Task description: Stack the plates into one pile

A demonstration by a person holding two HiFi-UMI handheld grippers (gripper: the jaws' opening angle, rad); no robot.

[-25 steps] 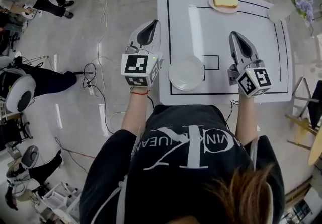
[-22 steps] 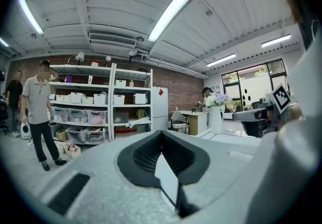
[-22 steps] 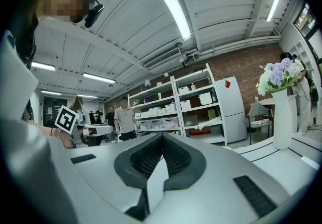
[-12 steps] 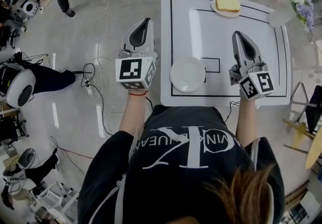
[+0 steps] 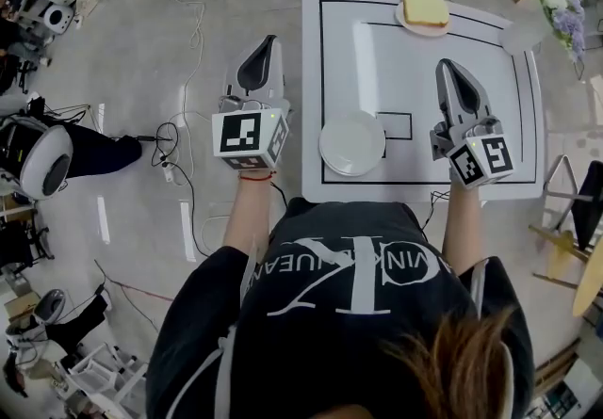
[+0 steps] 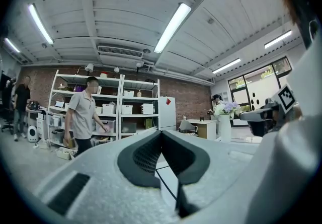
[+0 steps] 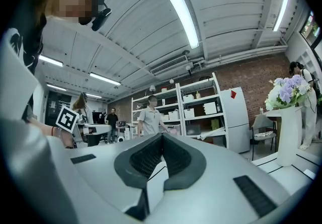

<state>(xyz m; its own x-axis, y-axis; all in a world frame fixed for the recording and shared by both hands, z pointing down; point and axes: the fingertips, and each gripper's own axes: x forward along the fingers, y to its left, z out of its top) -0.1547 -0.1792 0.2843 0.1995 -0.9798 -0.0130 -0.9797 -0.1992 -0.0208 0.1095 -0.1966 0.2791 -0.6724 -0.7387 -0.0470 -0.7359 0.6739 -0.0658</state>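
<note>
An empty white plate (image 5: 351, 144) sits near the front edge of the white table (image 5: 499, 116). At the far edge, a second white plate (image 5: 420, 17) carries a slice of bread (image 5: 424, 3). My left gripper (image 5: 267, 42) hangs beyond the table's left edge, over the floor and left of the empty plate. It is shut with nothing in it, as the left gripper view (image 6: 161, 132) also shows. My right gripper (image 5: 446, 66) hovers over the table to the right of the empty plate, shut and empty (image 7: 162, 135). Both point level, away from me.
Black lines (image 5: 321, 78) are marked on the tabletop. Flowers (image 5: 565, 5) in a white vase (image 5: 521, 26) stand at the far right corner. Cables (image 5: 179, 158) lie on the floor at left. A person (image 6: 83, 115) stands by the shelves (image 6: 128, 112), and a chair (image 5: 565, 182) is at right.
My left gripper has shifted a little left, away from the table's edge, and risen. The right gripper has risen slightly. A person at the far left has walked on.
</note>
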